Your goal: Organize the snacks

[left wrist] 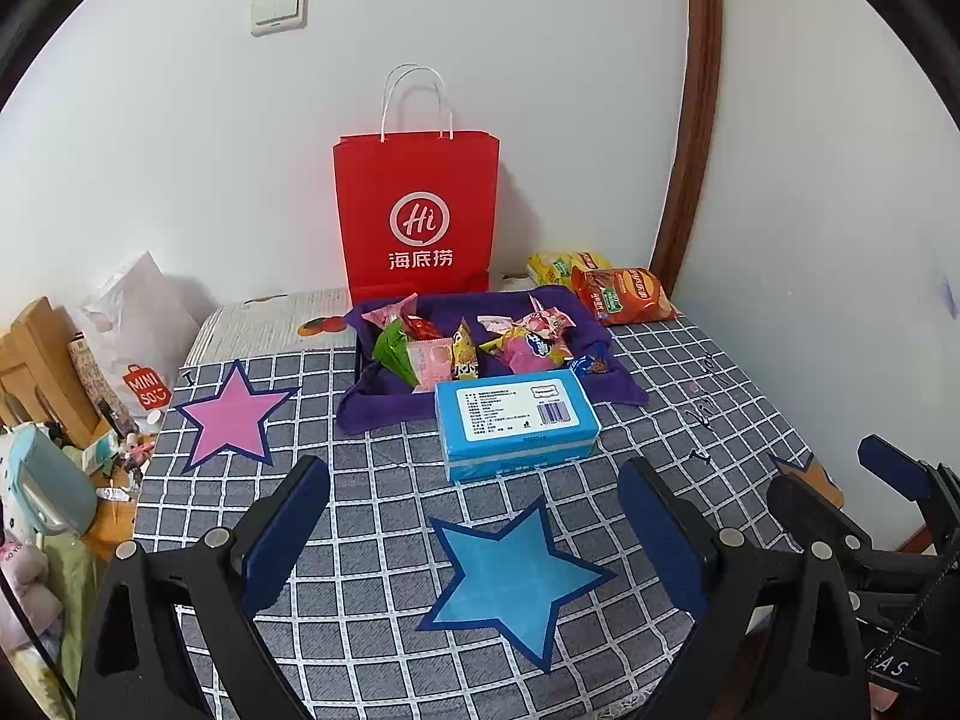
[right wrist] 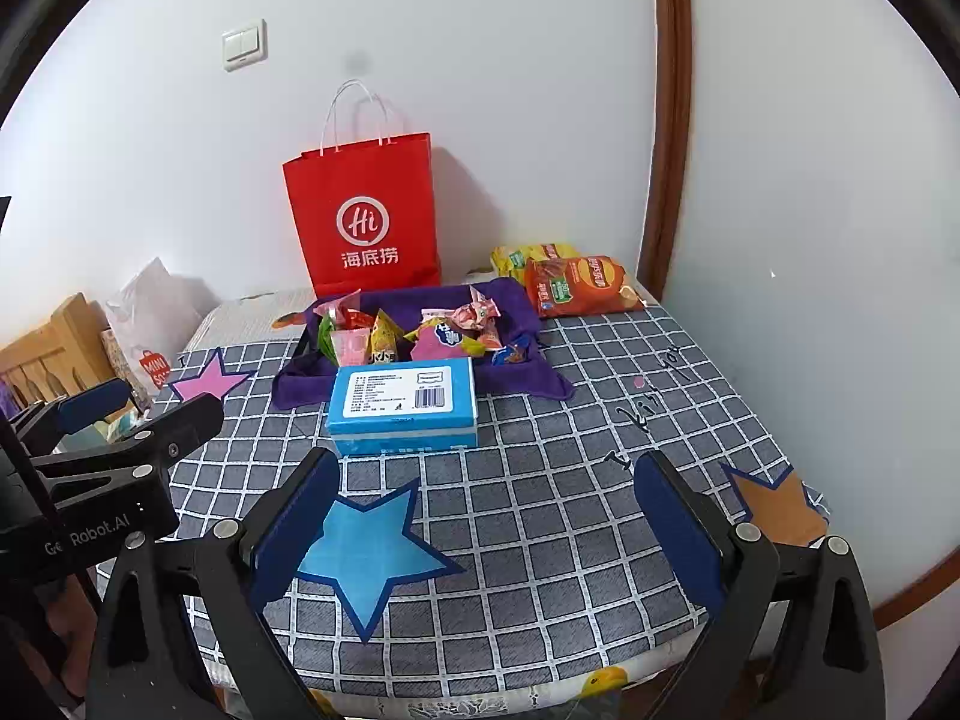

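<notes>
A purple cloth-lined tray [left wrist: 384, 414] [right wrist: 300, 387] holds several small snack packets [left wrist: 468, 342] [right wrist: 414, 330] at the back of the checked table. A blue box [left wrist: 516, 423] [right wrist: 405, 405] lies just in front of it. An orange chip bag [left wrist: 627, 294] [right wrist: 579, 285] and a yellow bag [left wrist: 555, 267] [right wrist: 519, 255] lie at the back right. A red paper bag [left wrist: 417, 210] [right wrist: 363, 219] stands behind the tray. My left gripper [left wrist: 474, 531] is open and empty above the blue star. My right gripper [right wrist: 489, 525] is open and empty, near the table's front.
The grey checked tablecloth [left wrist: 690, 408] [right wrist: 570, 420] has a pink star [left wrist: 231, 414] [right wrist: 204, 381], a blue star [left wrist: 510, 579] [right wrist: 366, 552] and an orange star [right wrist: 774, 507]. Walls stand behind and right. A wooden chair and cluttered items [left wrist: 54, 450] are at the left.
</notes>
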`<move>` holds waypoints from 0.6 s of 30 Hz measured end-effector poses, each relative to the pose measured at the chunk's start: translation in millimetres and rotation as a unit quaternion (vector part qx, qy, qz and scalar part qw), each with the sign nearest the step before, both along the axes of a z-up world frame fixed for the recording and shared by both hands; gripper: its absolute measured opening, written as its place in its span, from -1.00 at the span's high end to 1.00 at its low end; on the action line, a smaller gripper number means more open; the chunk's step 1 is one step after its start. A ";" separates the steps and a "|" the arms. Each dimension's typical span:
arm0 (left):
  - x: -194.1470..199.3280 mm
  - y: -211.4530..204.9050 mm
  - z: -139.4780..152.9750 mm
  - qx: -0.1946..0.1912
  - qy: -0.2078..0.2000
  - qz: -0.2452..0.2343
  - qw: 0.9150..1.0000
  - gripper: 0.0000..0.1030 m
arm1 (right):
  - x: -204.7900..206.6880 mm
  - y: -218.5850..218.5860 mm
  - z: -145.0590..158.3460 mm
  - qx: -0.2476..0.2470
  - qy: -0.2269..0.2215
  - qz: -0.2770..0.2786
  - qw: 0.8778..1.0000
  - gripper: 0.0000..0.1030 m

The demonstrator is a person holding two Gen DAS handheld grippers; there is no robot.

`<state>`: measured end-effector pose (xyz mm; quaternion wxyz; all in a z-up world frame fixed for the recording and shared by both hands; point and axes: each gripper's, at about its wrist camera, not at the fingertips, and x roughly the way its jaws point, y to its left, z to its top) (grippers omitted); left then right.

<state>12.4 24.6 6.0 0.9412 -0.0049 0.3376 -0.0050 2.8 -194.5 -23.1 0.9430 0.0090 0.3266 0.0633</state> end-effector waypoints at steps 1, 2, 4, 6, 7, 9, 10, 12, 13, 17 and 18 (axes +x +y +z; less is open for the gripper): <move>0.0 0.2 0.1 0.000 0.000 0.000 1.000 -0.88 | -0.7 0.3 0.3 0.000 -0.001 0.001 1.000 -0.90; 0.2 0.5 0.0 0.000 0.000 0.000 1.000 -0.88 | -1.0 0.4 0.4 0.000 -0.001 0.001 1.000 -0.90; -0.3 0.9 -0.3 -0.001 0.000 0.000 1.000 -0.88 | -1.6 1.1 0.4 -0.001 -0.002 0.000 1.000 -0.90; -0.4 0.9 -0.7 0.001 0.000 0.000 1.000 -0.88 | -2.6 1.3 0.2 0.000 -0.003 0.000 1.000 -0.90; -0.6 0.2 -0.5 0.000 0.000 0.002 1.000 -0.88 | -2.7 0.8 0.2 0.001 -0.003 0.001 1.000 -0.90; -1.0 0.8 -0.6 0.000 0.001 0.002 1.000 -0.88 | -3.0 0.9 -0.5 0.002 -0.003 0.001 1.000 -0.90; -1.2 1.1 -0.8 0.000 0.002 0.002 1.000 -0.88 | -3.0 1.0 -0.3 0.001 -0.003 0.001 1.000 -0.90; -1.2 1.8 -1.1 0.000 0.003 0.004 1.000 -0.88 | -2.6 0.8 -1.0 0.001 -0.003 0.001 1.000 -0.90; -0.9 2.1 -1.4 0.000 0.003 0.004 1.000 -0.88 | -2.6 0.2 -1.1 0.002 -0.003 0.001 1.000 -0.90; -0.3 1.8 -2.1 -0.001 0.004 0.004 1.000 -0.88 | -3.1 -0.2 -1.4 0.002 -0.004 0.001 1.000 -0.90; -0.3 1.9 -2.3 0.000 0.004 0.004 1.000 -0.88 | -3.2 -0.6 -1.5 0.003 -0.004 0.001 1.000 -0.90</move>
